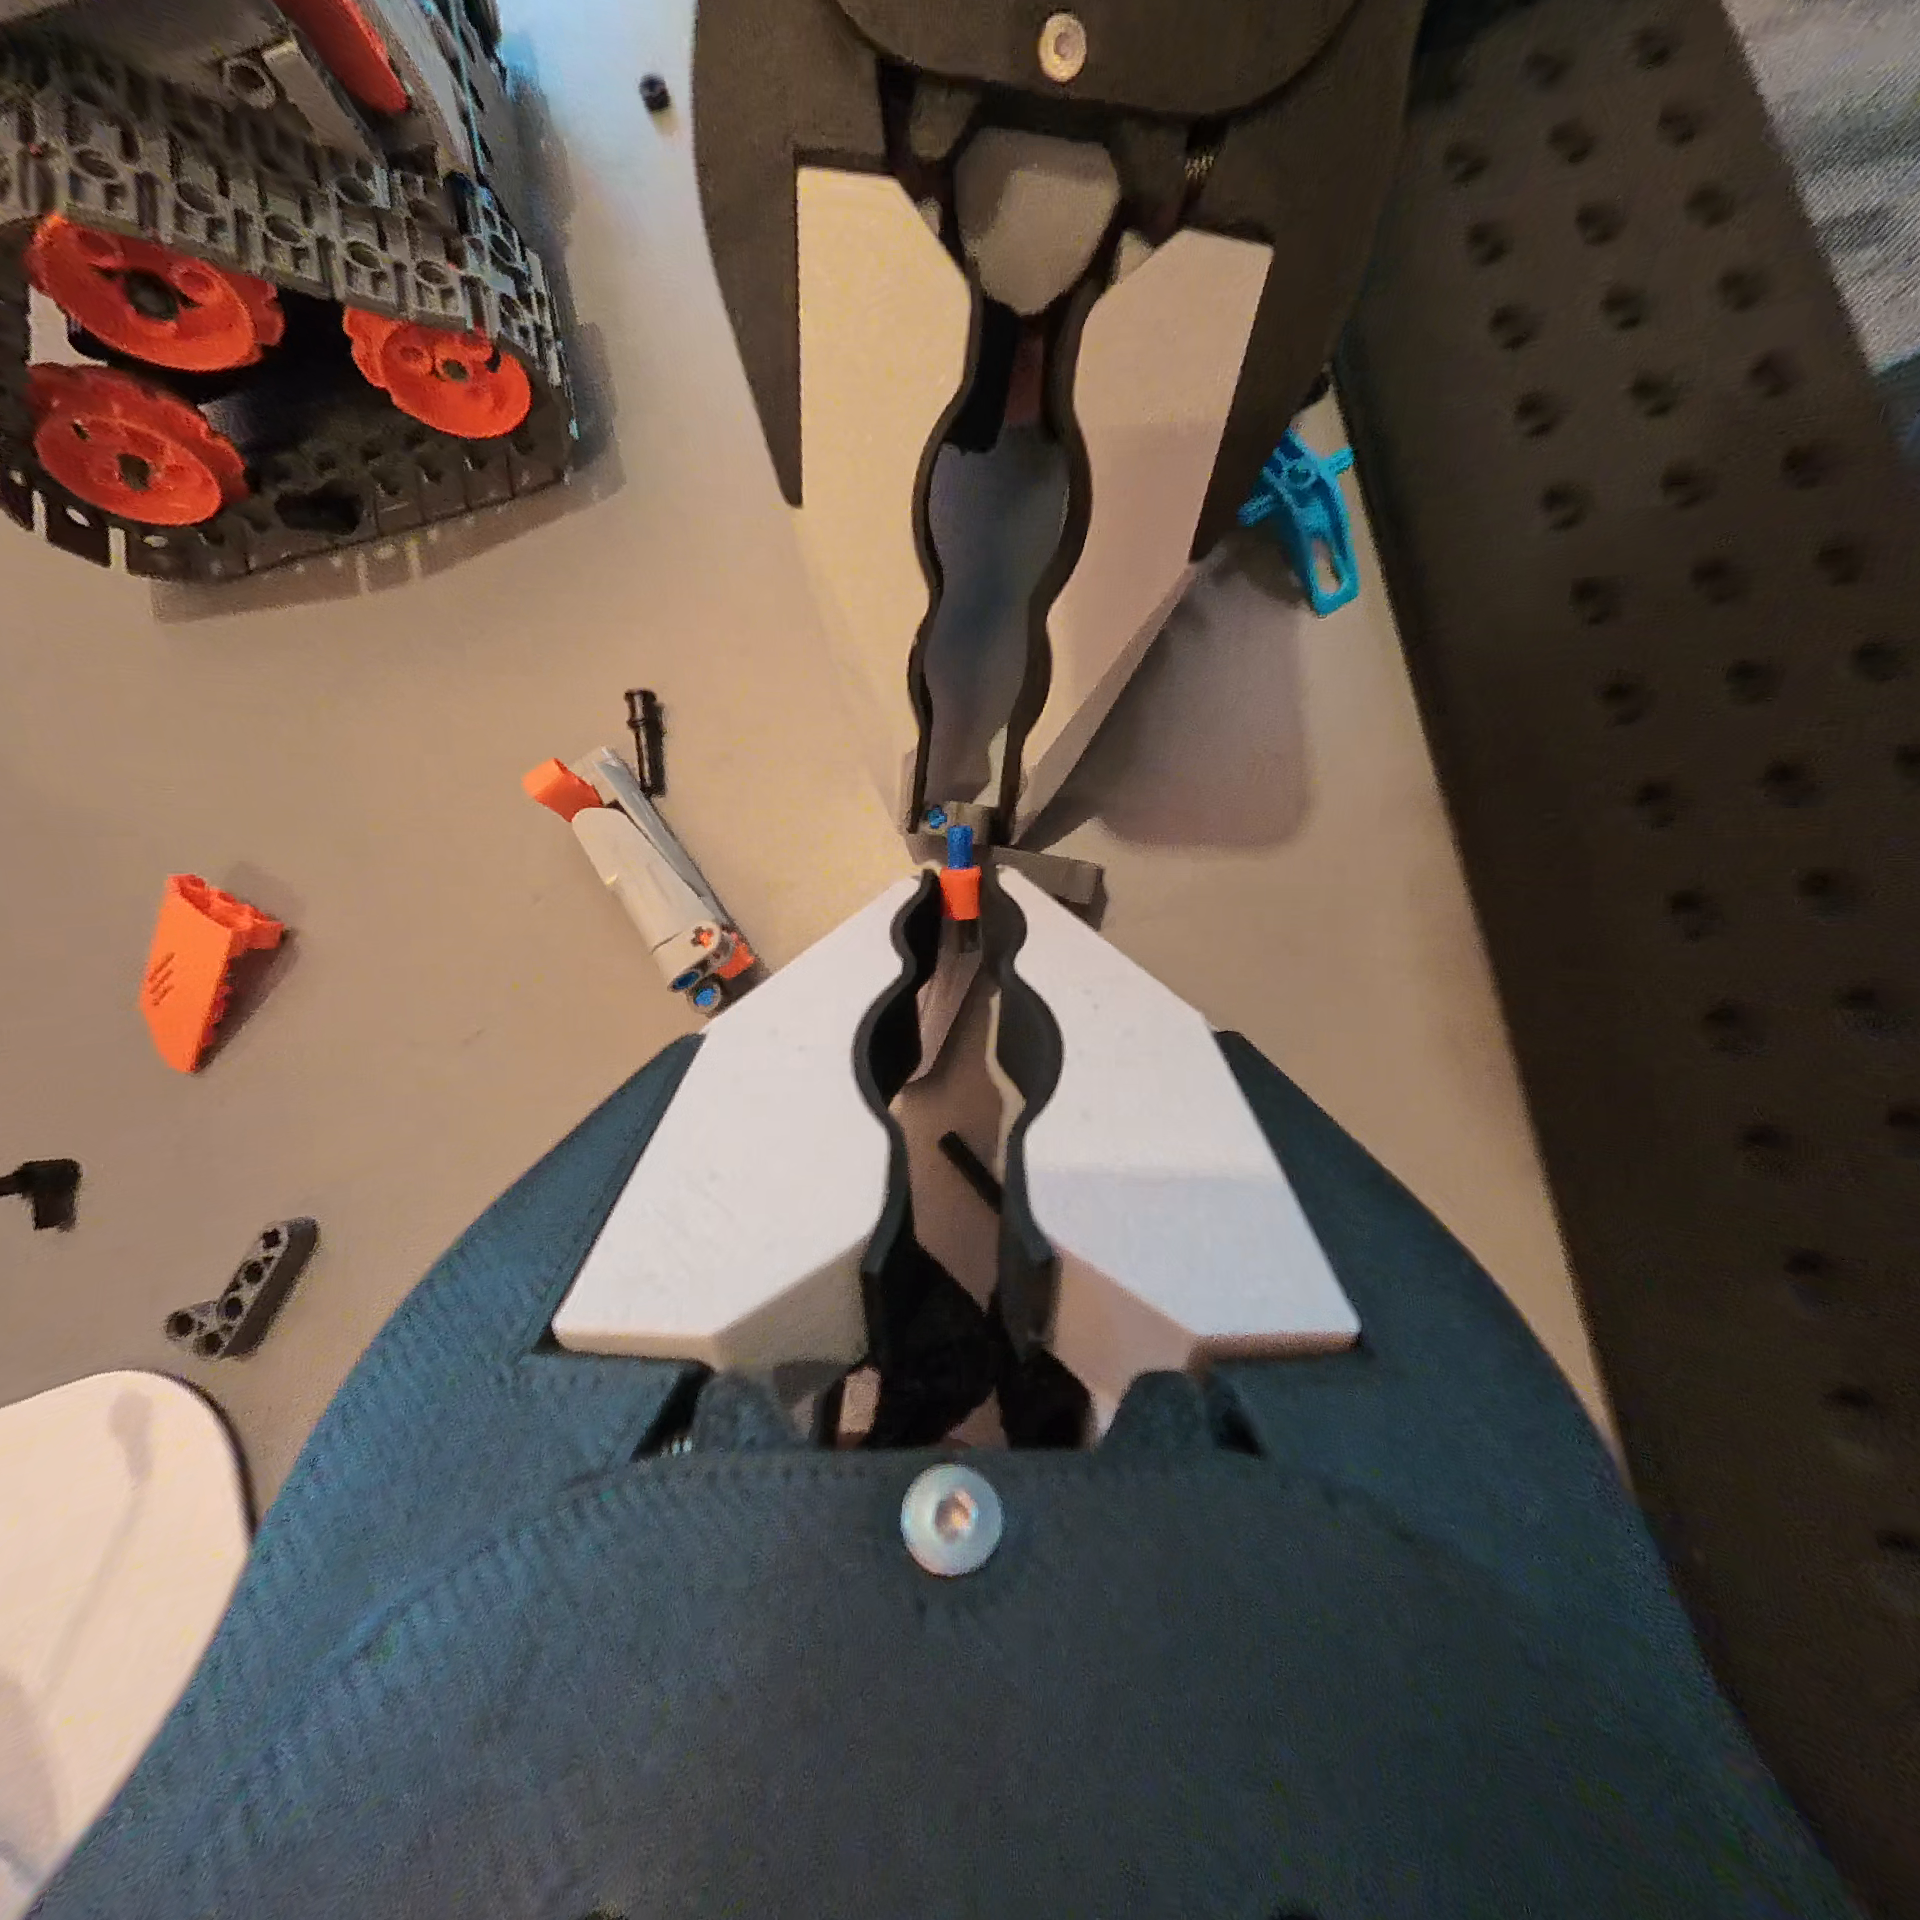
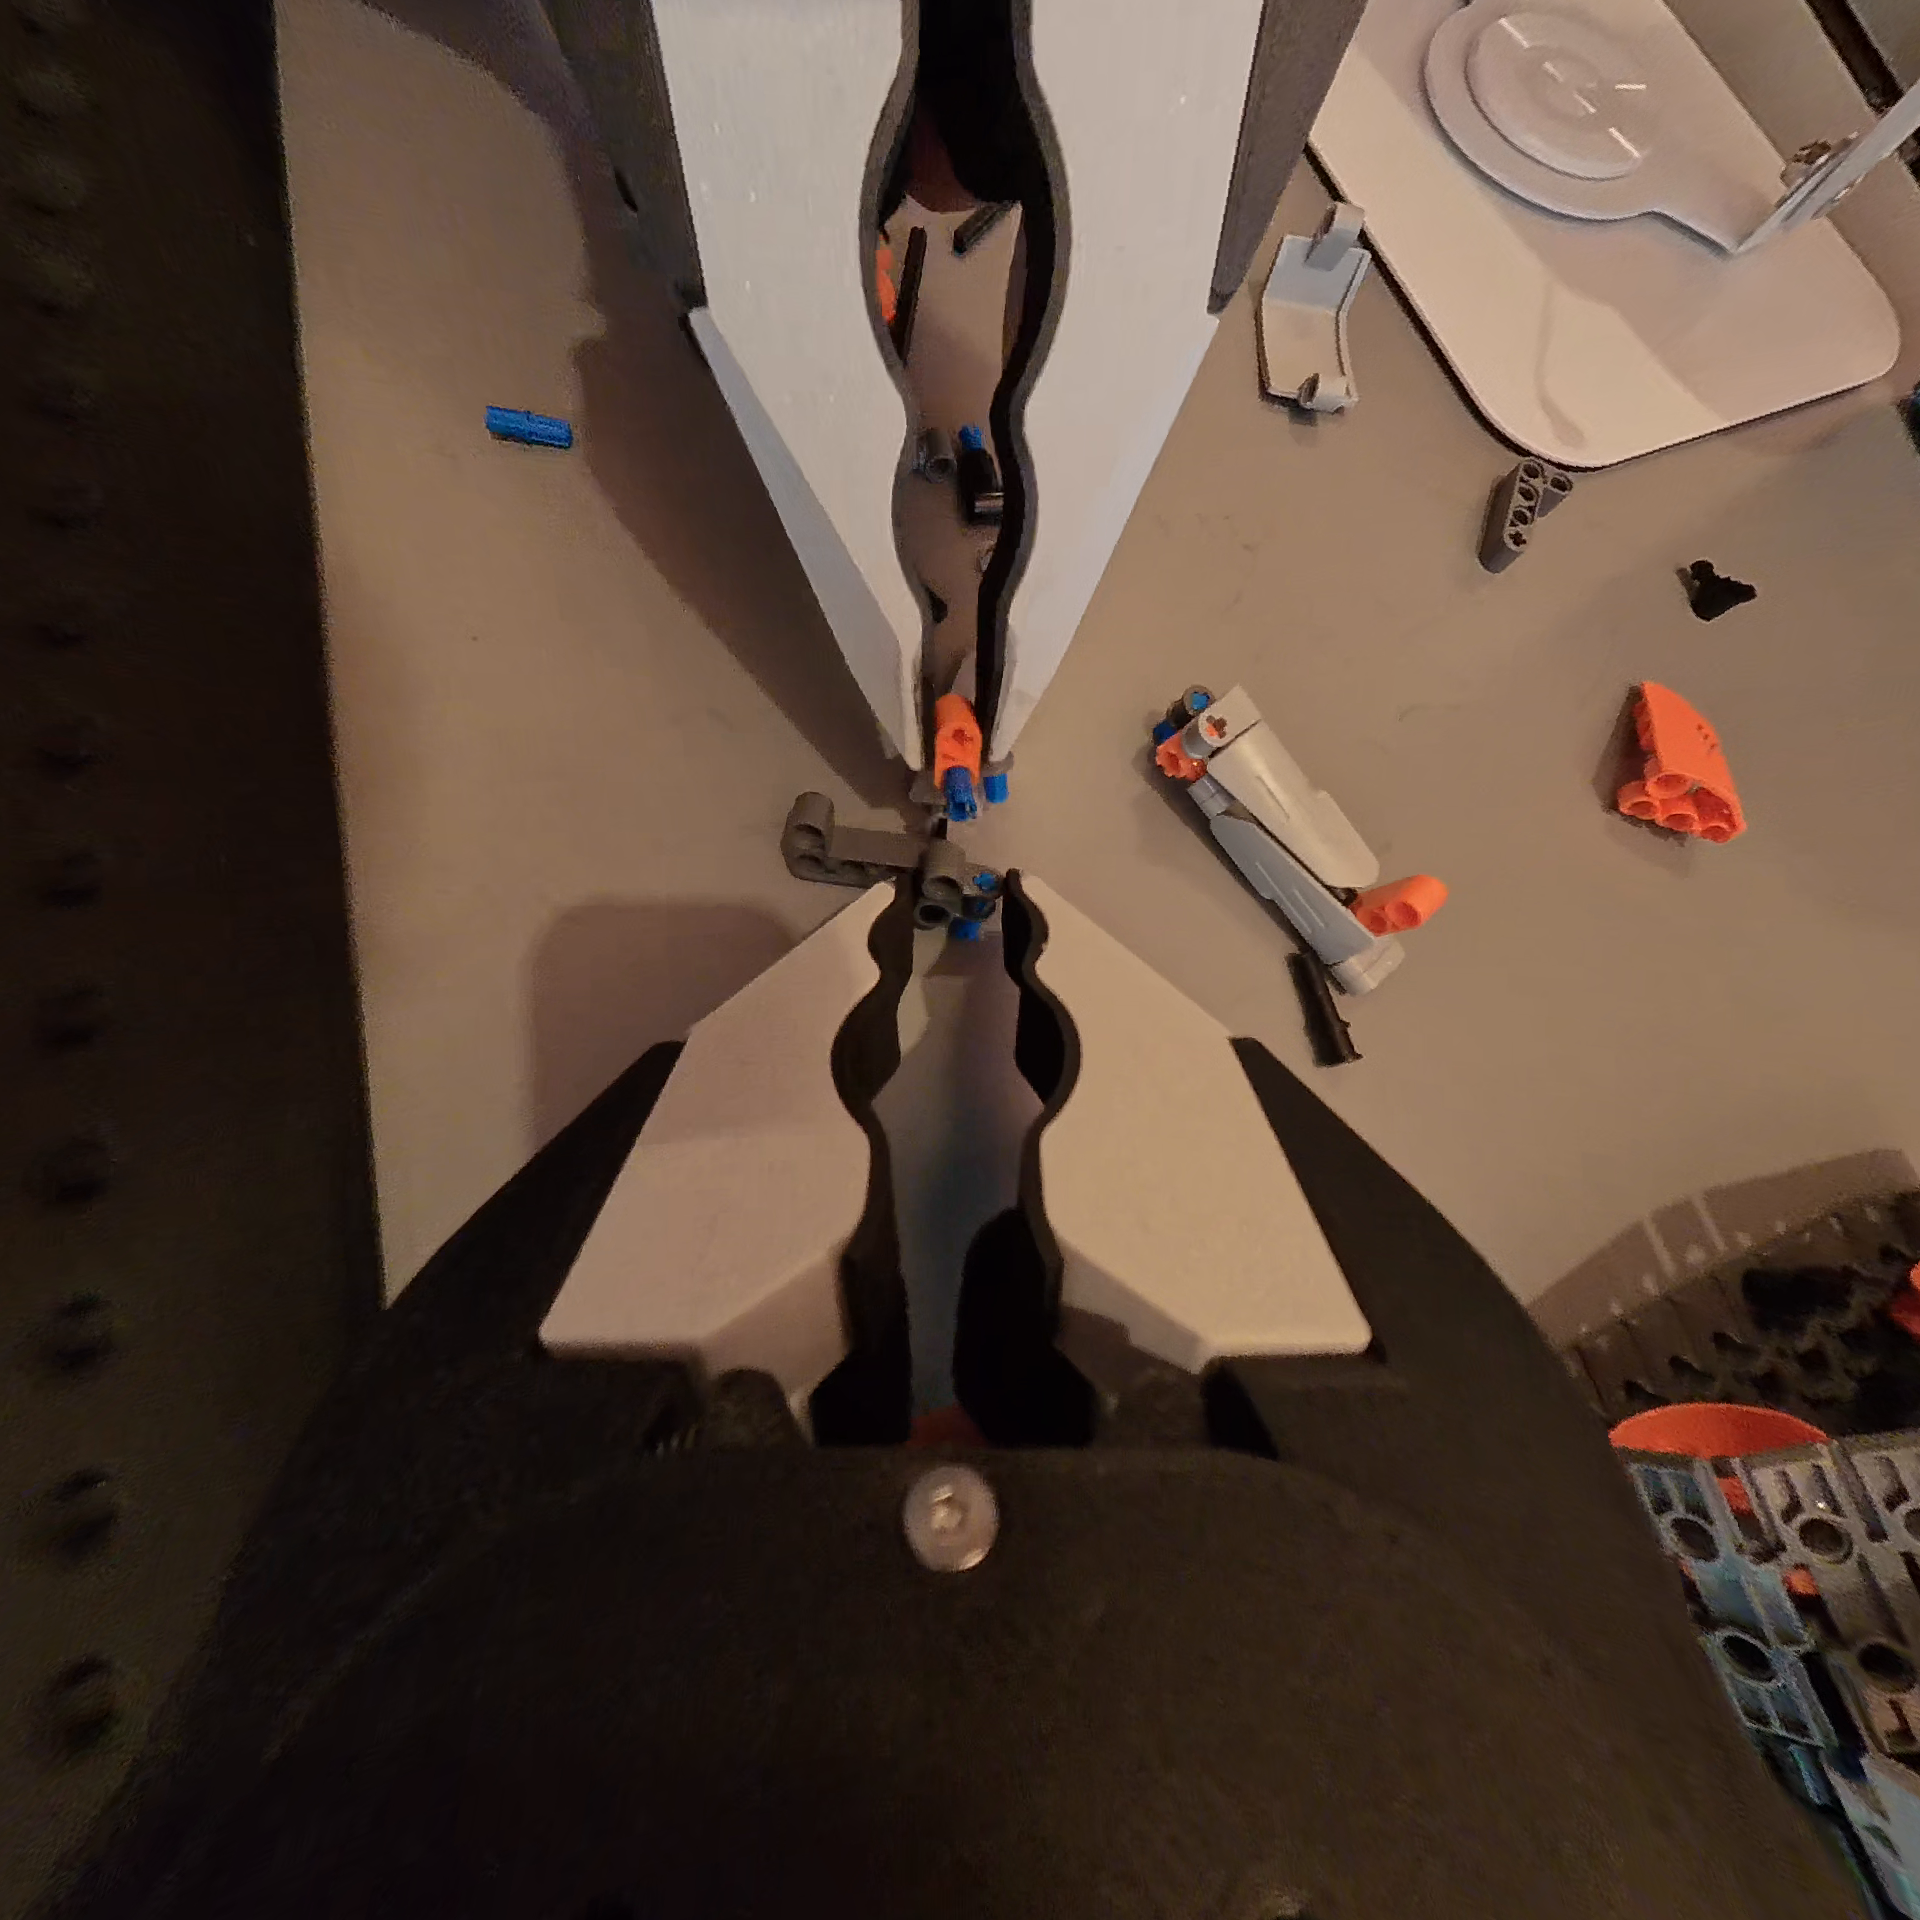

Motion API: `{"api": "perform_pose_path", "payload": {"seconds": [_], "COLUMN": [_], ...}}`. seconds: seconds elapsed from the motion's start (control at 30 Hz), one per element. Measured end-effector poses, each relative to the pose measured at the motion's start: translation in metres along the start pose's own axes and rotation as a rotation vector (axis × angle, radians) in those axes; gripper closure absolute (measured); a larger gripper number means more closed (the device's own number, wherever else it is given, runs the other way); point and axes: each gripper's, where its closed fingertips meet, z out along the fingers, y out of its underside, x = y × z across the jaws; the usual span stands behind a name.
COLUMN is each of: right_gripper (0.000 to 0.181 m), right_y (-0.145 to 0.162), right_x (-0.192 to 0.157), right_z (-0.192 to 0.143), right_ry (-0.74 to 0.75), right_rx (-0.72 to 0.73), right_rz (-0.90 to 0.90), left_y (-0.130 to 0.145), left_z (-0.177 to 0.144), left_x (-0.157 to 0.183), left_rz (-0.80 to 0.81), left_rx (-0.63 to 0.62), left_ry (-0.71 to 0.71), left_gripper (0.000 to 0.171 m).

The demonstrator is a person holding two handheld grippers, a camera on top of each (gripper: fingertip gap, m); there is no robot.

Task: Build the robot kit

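Note:
My left gripper (image 1: 961, 896) is shut on a small orange connector (image 1: 960, 894) with a blue pin sticking out of its front. My right gripper (image 2: 954, 902) is shut on a dark grey beam piece (image 2: 852, 844) with blue pins in it. The two grippers face each other tip to tip above the beige table. The blue pin's end sits right at the grey piece. In the left wrist view the right gripper (image 1: 961, 821) comes down from the top. In the right wrist view the left gripper (image 2: 956, 753) comes down with the orange connector (image 2: 954, 743).
A tracked model with orange wheels (image 1: 260, 312) stands far left. A grey-white assembly (image 1: 644, 873), an orange wedge (image 1: 203, 966), a black pin (image 1: 646, 727), a dark bent beam (image 1: 244, 1288) and a light blue part (image 1: 1304, 520) lie loose. A dark perforated mat (image 1: 1662, 831) borders the table.

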Motion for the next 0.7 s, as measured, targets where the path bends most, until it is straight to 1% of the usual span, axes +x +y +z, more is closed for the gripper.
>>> {"api": "perform_pose_path", "payload": {"seconds": [0.1, 0.3, 0.4, 0.63, 0.7], "right_gripper": [0.167, 0.167, 0.167, 0.167, 0.167], "right_y": [-0.002, -0.008, -0.009, -0.015, -0.014], "right_x": [0.002, 0.0, -0.002, -0.005, -0.006], "right_z": [-0.004, -0.014, -0.021, -0.033, -0.034], "right_ry": [0.004, -0.014, -0.043, -0.086, -0.095], "right_rx": [0.019, 0.078, 0.115, 0.179, 0.182], "right_rz": [-0.007, -0.029, -0.017, -0.006, -0.007], "left_y": [-0.006, -0.007, -0.013, -0.026, -0.026], "left_z": [-0.003, -0.002, -0.003, -0.008, -0.006], "left_x": [0.003, 0.008, 0.011, 0.012, 0.014], "left_rz": [-0.05, -0.152, -0.185, -0.206, -0.197], "left_rx": [0.061, 0.148, 0.214, 0.312, 0.302], "left_ry": [0.045, 0.133, 0.188, 0.237, 0.234], "left_gripper": [0.166, 0.166, 0.166, 0.166, 0.166]}}
